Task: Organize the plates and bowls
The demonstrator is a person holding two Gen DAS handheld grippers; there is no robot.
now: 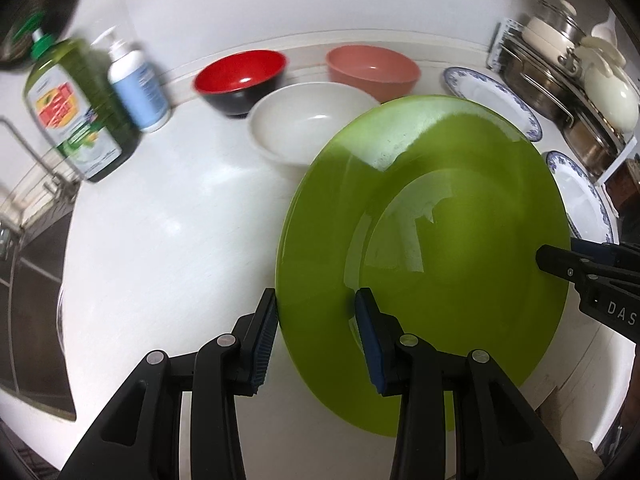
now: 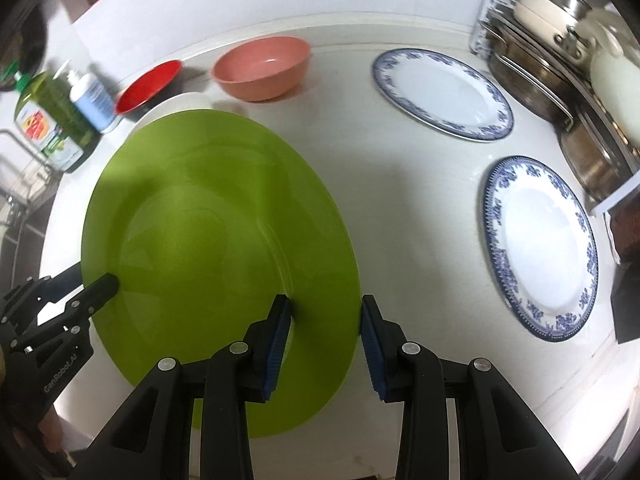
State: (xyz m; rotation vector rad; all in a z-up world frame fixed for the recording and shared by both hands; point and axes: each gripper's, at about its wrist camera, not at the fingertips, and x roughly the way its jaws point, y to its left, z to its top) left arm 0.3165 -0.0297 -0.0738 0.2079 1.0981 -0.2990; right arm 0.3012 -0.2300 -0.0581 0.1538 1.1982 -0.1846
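A large green plate (image 1: 424, 248) (image 2: 216, 232) lies between my two grippers, tilted over the white counter. My left gripper (image 1: 316, 340) is open, its jaws astride the plate's left rim. My right gripper (image 2: 326, 344) is open, its jaws astride the plate's right rim. Each gripper shows in the other's view: the right one (image 1: 560, 260), the left one (image 2: 96, 284). Behind the plate stand a red-and-black bowl (image 1: 242, 78), a white bowl (image 1: 308, 124) and a pink bowl (image 1: 372, 68) (image 2: 262, 66). Two blue-patterned white plates (image 2: 442, 92) (image 2: 540, 248) lie flat to the right.
A green bottle (image 1: 76, 108) and a white pump bottle (image 1: 136, 84) stand at the left, near a sink (image 1: 36, 264). A rack of metal pots and a white lidded pot (image 1: 580, 92) lines the right side. The wall (image 1: 280, 4) is behind.
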